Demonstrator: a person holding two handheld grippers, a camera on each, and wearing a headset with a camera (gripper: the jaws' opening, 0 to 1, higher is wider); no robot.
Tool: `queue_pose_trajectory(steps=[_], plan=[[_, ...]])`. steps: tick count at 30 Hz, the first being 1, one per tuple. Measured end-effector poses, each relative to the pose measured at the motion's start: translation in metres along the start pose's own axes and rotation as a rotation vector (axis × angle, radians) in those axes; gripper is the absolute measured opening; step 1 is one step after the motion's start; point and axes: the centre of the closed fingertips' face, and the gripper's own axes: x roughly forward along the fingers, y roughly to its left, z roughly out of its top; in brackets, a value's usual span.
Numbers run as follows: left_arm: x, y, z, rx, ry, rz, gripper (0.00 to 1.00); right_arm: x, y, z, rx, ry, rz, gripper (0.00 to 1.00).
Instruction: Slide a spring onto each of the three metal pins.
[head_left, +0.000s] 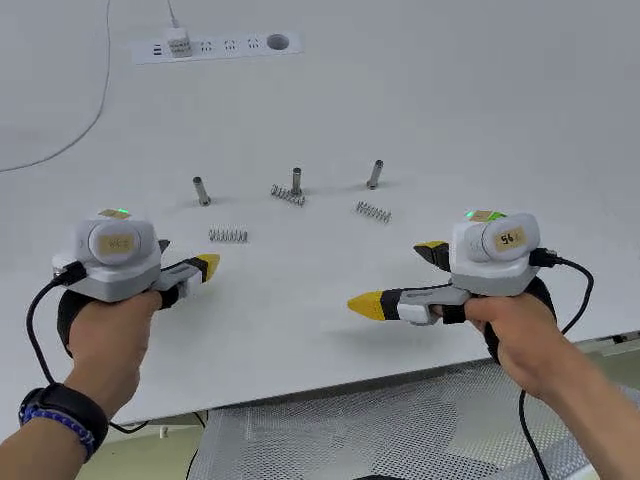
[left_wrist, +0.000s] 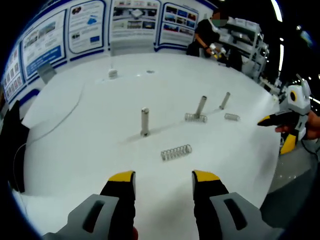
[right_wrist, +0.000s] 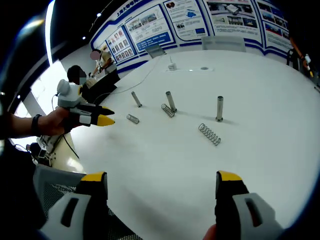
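Observation:
Three upright metal pins stand in a row on the white table: left pin (head_left: 201, 190), middle pin (head_left: 297, 181), right pin (head_left: 375, 174). Three springs lie flat: one (head_left: 228, 236) in front of the left pin, one (head_left: 288, 195) against the middle pin's base, one (head_left: 373, 211) in front of the right pin. My left gripper (head_left: 185, 255) hovers open near the front left, its nearest spring (left_wrist: 176, 152) ahead of its jaws (left_wrist: 164, 176). At the front right my right gripper (head_left: 398, 278) is open too, with a spring (right_wrist: 209, 134) and pin (right_wrist: 219, 108) ahead.
A white power strip (head_left: 215, 45) with a plug lies at the table's far edge, and a cable (head_left: 70, 140) trails off to the left. The table's front edge runs just under my hands, with grey mesh (head_left: 380, 430) below. A person (left_wrist: 205, 30) stands far behind.

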Motion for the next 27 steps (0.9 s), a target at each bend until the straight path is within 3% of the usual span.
queue_pose_trajectory(steps=[14, 27], plan=[[-0.023, -0.01, -0.018, 0.011, 0.015, -0.031, 0.55, 0.003, 0.004, -0.003, 0.0, 0.004, 0.009, 0.91], [-0.033, -0.017, -0.02, 0.015, 0.015, -0.057, 0.64, 0.004, 0.006, -0.003, -0.005, 0.005, 0.013, 0.91]])
